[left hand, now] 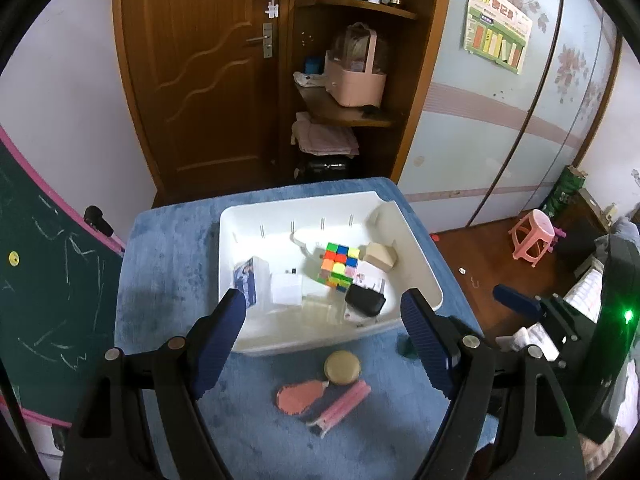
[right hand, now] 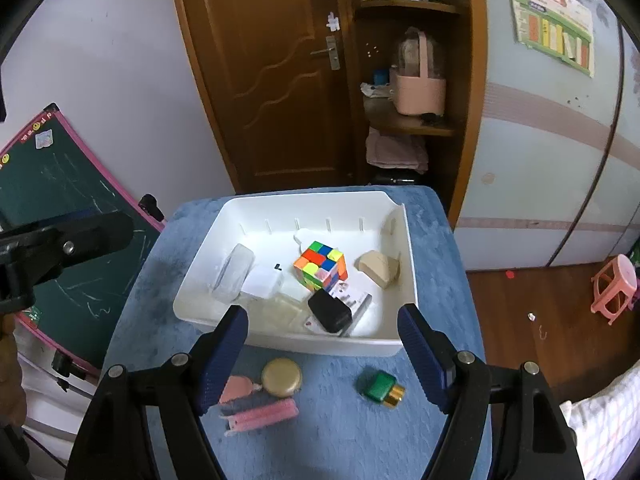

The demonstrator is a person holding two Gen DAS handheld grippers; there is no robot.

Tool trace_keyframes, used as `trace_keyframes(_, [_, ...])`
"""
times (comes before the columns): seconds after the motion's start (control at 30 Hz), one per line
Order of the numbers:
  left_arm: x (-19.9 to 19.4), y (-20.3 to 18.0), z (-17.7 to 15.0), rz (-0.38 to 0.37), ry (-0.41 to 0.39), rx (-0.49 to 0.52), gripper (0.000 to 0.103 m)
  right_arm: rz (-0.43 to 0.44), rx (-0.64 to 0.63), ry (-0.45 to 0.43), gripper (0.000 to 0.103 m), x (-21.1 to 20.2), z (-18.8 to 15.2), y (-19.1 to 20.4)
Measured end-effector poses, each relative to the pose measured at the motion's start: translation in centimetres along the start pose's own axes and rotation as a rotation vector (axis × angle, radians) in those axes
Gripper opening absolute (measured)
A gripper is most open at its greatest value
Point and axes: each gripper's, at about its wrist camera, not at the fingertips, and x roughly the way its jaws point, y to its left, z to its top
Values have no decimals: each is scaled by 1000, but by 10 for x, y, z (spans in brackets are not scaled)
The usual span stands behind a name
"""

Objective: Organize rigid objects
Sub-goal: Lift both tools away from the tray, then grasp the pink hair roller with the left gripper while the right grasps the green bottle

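Observation:
A white bin (left hand: 420, 252) (right hand: 408, 248) sits on a blue-covered table (left hand: 168, 264) (right hand: 320, 432). It holds a colour cube (left hand: 338, 266) (right hand: 320, 266), a black charger (left hand: 364, 300) (right hand: 330, 310), a beige wedge (left hand: 380, 256) (right hand: 376, 266), a white block (right hand: 262, 282) and a clear box (left hand: 252, 280). In front lie a gold round tin (left hand: 342, 367) (right hand: 281, 377), a pink comb (left hand: 344, 406) (right hand: 260, 414), a pink paddle-shaped piece (left hand: 298, 398) and a green bottle (right hand: 380, 389). My left gripper (left hand: 324, 344) and right gripper (right hand: 322, 356) are open and empty above the bin's near edge.
A wooden door (left hand: 208, 72) and shelves (left hand: 360, 116) stand behind the table. A chalkboard (left hand: 48, 300) (right hand: 60, 208) leans at the left. A pink stool (left hand: 534, 238) (right hand: 614, 288) stands on the floor at the right. The right gripper shows at the left wrist view's right edge (left hand: 516, 300).

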Motion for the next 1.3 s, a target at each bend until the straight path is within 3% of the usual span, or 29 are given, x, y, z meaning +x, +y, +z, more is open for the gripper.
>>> trace_keyframes(0.27, [3, -6, -42, -6, 57, 47, 82, -30, 63, 21, 78, -10, -30, -21])
trace_keyframes(0.57, [51, -41, -102, -14, 194, 300, 82, -92, 108, 94, 78, -1, -79, -53])
trace_keyframes(0.87, [112, -63, -139, 3, 308, 456, 82, -112, 182, 182, 78, 17, -126, -84])
trace_keyframes(1.17, [157, -63, -148, -17, 392, 496, 81, -104, 271, 210, 78, 55, -135, -89])
trace_keyframes(1.3, [169, -60, -151, -34, 441, 488, 67, -94, 342, 223, 78, 82, -137, -88])
